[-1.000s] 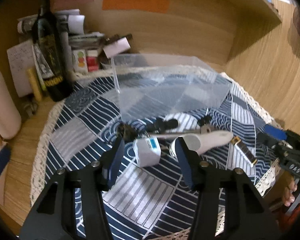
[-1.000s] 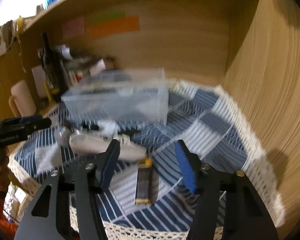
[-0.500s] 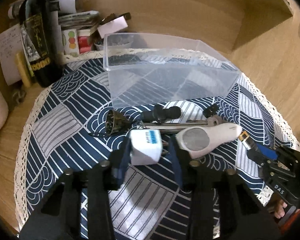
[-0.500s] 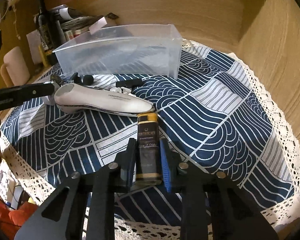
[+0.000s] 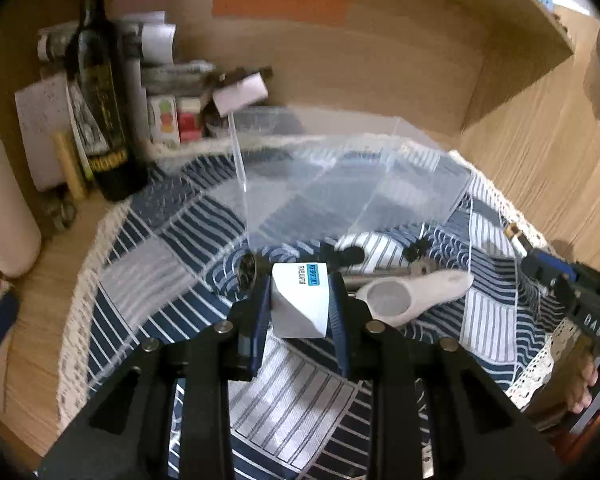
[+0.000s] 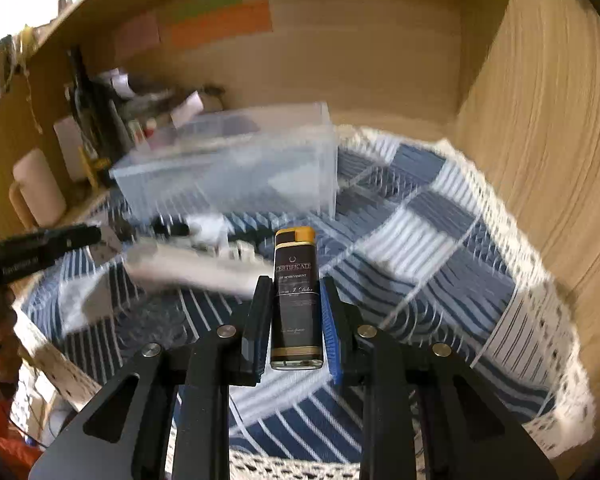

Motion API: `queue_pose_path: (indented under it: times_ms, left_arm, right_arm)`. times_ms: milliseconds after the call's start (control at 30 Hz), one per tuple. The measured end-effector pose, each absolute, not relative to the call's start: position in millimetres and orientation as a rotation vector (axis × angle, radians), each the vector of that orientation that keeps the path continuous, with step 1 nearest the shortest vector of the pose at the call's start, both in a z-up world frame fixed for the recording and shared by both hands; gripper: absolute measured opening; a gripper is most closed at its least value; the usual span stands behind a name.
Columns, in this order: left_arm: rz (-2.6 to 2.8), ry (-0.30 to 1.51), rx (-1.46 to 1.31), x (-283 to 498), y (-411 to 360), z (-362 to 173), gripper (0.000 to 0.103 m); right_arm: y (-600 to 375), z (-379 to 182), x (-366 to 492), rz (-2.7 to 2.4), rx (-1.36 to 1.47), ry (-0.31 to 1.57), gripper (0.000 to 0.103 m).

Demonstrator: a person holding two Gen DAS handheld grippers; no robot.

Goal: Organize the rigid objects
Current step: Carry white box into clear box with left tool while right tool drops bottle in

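Observation:
My left gripper (image 5: 299, 284) is shut on a white cube-shaped charger (image 5: 299, 300) with a blue label and holds it above the patterned cloth. My right gripper (image 6: 294, 288) is shut on a black and gold lighter (image 6: 296, 300), lifted off the cloth. A clear plastic bin (image 5: 340, 176) stands behind them; it also shows in the right wrist view (image 6: 236, 168). A white shaver-like device (image 5: 416, 292) lies on the cloth right of the charger, blurred in the right wrist view (image 6: 196, 268). The right gripper shows in the left wrist view (image 5: 572, 292).
Small dark tools and a metal rod (image 5: 340, 258) lie in front of the bin. A dark wine bottle (image 5: 104, 92), papers and small boxes (image 5: 172, 120) crowd the back left. A white cylinder (image 5: 4, 208) stands at left. Wooden walls (image 6: 540, 120) enclose the back and right.
Both grippers closed on their objects and lifted them: the left took the white charger, the right took the lighter. Both views have tilted up toward the bin.

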State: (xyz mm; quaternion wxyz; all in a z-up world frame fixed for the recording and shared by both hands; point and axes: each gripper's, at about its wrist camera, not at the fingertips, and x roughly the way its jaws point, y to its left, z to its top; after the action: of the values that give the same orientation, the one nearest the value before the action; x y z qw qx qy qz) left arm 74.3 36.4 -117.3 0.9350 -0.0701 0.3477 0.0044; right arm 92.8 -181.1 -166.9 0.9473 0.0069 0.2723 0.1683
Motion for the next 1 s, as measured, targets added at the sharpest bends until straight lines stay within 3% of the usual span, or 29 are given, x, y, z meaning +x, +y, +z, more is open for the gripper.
queue_pose_path:
  times_ms: [267, 533, 1000]
  left_arm:
    - [-0.015, 0.602, -0.160, 81.6, 44.8, -69.6, 0.028]
    - [0.001, 0.526, -0.167, 110.6, 52.9, -44.6, 0.028]
    - [0.023, 0.714, -0.109, 203.6, 58.0, -86.9, 0.028]
  right_arm:
    - [-175.0, -115.0, 104.1, 0.362, 0.019, 0.402, 0.021]
    - [-151.5, -92.4, 144.8, 0.396, 0.042, 0.363, 0.021]
    - [-107.8, -101.9, 231.4, 0.385, -0.025, 0.502, 0.021]
